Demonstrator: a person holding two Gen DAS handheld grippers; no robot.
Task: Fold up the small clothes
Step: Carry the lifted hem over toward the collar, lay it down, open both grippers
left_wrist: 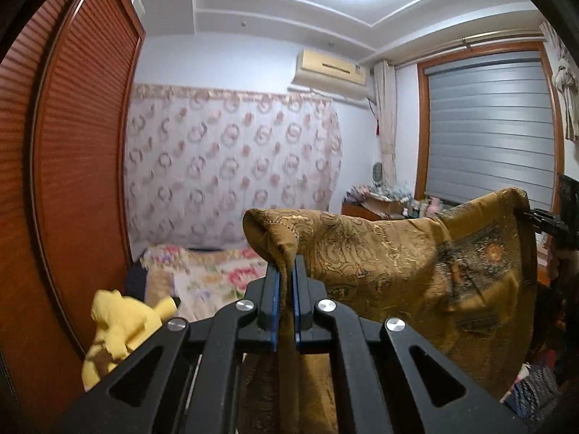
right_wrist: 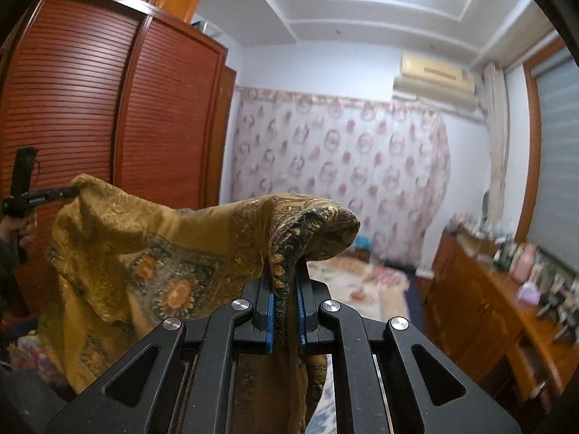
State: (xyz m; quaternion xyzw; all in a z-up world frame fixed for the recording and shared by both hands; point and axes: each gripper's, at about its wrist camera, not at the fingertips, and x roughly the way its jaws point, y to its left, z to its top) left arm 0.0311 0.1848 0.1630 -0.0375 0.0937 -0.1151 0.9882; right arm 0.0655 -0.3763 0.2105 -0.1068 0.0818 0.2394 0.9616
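Both grippers, left gripper point(left_wrist: 286, 275) and right gripper point(right_wrist: 286, 282), had jaws clamped on top corners of the gold patterned cloth point(left_wrist: 416, 260), hanging spread above the bed point(left_wrist: 210, 275). No fold made yet; all folding remained.

The bottom of the gold cloth point(left_wrist: 398, 253) is cut off by the lower edge in both views. The black gripper arms hide part of it too. At the far right of the left view, the right gripper point(left_wrist: 532, 215) is mostly cut off. At the far left of the right view, the hand point(right_wrist: 16, 231) is half out of the picture. The things on the wooden dresser point(right_wrist: 488, 289) at the right are too blurry to name.
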